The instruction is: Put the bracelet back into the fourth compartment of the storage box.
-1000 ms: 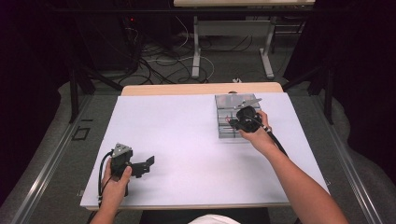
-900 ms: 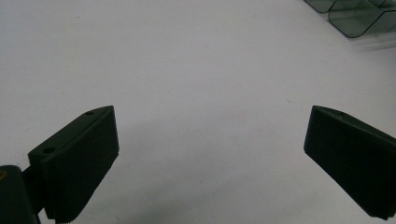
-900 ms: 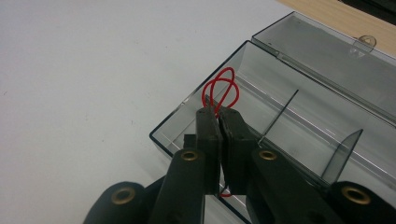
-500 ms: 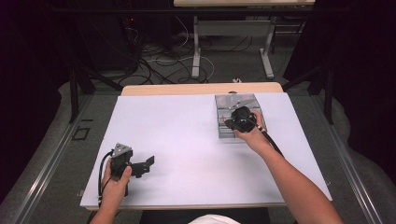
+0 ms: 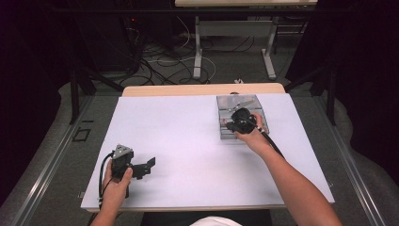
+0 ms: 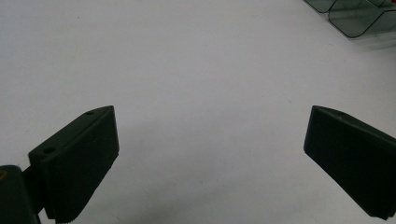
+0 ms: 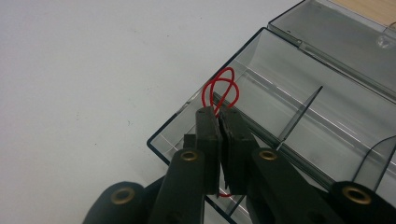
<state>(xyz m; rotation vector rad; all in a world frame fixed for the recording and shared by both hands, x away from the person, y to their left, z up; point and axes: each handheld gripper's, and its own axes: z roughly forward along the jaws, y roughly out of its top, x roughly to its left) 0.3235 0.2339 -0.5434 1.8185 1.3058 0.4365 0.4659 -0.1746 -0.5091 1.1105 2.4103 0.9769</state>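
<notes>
A clear plastic compartment box (image 5: 226, 133) with its lid open lies at the far right of the white table (image 5: 188, 127). My right gripper (image 7: 218, 113) is shut on a thin red wire loop (image 7: 219, 91) and holds it above the box's near-left compartment (image 7: 187, 140). In the high view the right gripper (image 5: 231, 123) sits over the box's left side, pointing left. My left gripper (image 5: 149, 165) rests low at the table's front left, open, with nothing between its black fingers (image 6: 79, 158). The box's corner (image 6: 355, 18) appears far off in the left gripper view.
Thin dividers (image 7: 299, 114) split the box into compartments, and its lid (image 7: 336, 32) lies flat behind it. A wooden strip (image 5: 202, 89) borders the table's far edge. Cables and desk legs (image 5: 197, 52) lie on the floor beyond.
My right gripper has shifted slightly up and left over the box, now at its left side. The left gripper has stayed put.
</notes>
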